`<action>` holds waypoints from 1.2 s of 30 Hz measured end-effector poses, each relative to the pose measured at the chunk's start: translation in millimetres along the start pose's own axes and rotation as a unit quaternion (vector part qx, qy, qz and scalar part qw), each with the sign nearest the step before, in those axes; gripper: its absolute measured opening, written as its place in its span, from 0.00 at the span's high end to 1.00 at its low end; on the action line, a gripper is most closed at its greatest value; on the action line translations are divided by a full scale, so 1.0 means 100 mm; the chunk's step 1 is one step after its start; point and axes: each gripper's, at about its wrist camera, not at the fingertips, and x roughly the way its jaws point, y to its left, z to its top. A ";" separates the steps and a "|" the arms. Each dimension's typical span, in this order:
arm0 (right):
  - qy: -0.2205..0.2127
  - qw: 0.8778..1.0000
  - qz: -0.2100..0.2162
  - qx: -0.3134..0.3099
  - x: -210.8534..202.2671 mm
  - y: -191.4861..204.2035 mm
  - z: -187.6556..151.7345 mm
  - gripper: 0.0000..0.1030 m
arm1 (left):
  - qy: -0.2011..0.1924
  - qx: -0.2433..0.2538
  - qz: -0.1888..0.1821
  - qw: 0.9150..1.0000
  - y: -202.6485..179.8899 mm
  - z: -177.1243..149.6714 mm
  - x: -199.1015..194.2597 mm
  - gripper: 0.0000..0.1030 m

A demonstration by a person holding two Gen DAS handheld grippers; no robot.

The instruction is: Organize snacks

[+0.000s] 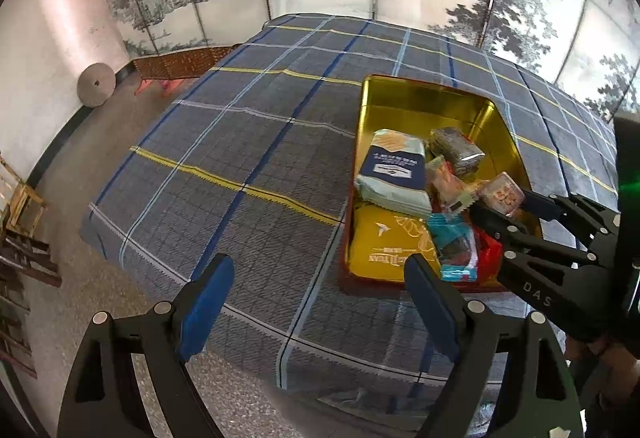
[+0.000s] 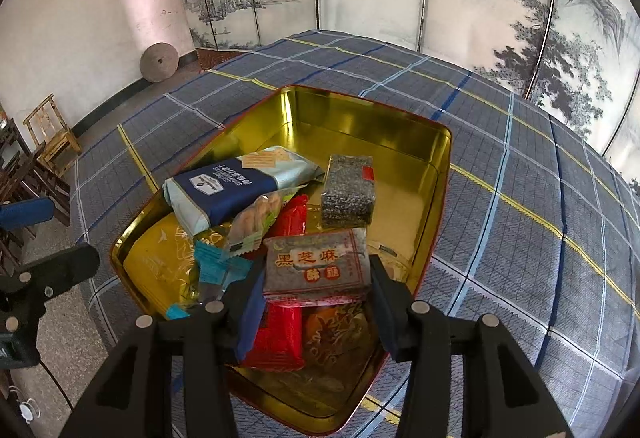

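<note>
Low in the centre of the right wrist view, our right gripper has a flat brown sesame-brittle packet with red lettering between its blue pads, one on each short side. The jaws stand at a middling width and seem to press the packet's edges, so we judge it held, hovering over the gold rectangular metal tin. Our left gripper sits at the bottom of the left wrist view with its jaws spread wide and nothing between them, over the blue-grey plaid cloth beside the tin's near left corner.

Inside the tin, the navy-and-mint cracker pack leans at centre left, a clear-wrapped dark seaweed block lies at centre, and red foil packets and a teal wrapper crowd the near end. Bare gold floor shows at the far right of the tin.

To do this step well, we think the packet should be carried level toward that bare patch and lowered until it lies flat before the pads part, not dropped on the near pile, where it could slide. Keeping the grip on the short edges should avoid crushing the brittle. The left claw can stay clear.
</note>
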 end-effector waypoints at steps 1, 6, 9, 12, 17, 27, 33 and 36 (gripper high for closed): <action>0.000 1.000 0.004 0.001 0.00 0.00 0.00 0.52 | -0.001 0.004 -0.001 1.000 -0.02 0.00 -0.01 0.18; -0.001 1.000 0.003 0.004 -0.01 0.00 -0.01 0.52 | 0.000 0.036 -0.005 0.999 -0.14 -0.02 -0.02 0.18; 0.000 1.000 0.005 0.007 -0.03 0.00 -0.02 0.52 | 0.002 0.040 -0.007 0.999 -0.17 -0.03 -0.02 0.18; -0.005 1.000 0.010 0.010 -0.08 0.01 -0.02 0.49 | 0.005 0.046 -0.006 0.999 -0.20 -0.06 -0.02 0.18; -0.020 1.000 0.014 0.012 -0.23 0.04 0.00 0.42 | 0.006 0.053 -0.004 0.999 -0.22 -0.08 -0.03 0.18; -0.047 0.998 -0.008 0.042 -0.59 -0.16 -0.03 0.24 | 0.000 0.063 -0.012 0.998 -0.34 -0.10 -0.10 0.18; -0.040 0.996 -0.034 0.074 -0.74 -0.34 -0.17 0.20 | 0.000 0.069 -0.014 0.998 -0.40 -0.10 -0.10 0.17; -0.040 0.994 -0.047 0.087 -0.82 -0.41 -0.25 0.20 | 0.001 0.074 -0.015 0.997 -0.46 -0.10 -0.10 0.17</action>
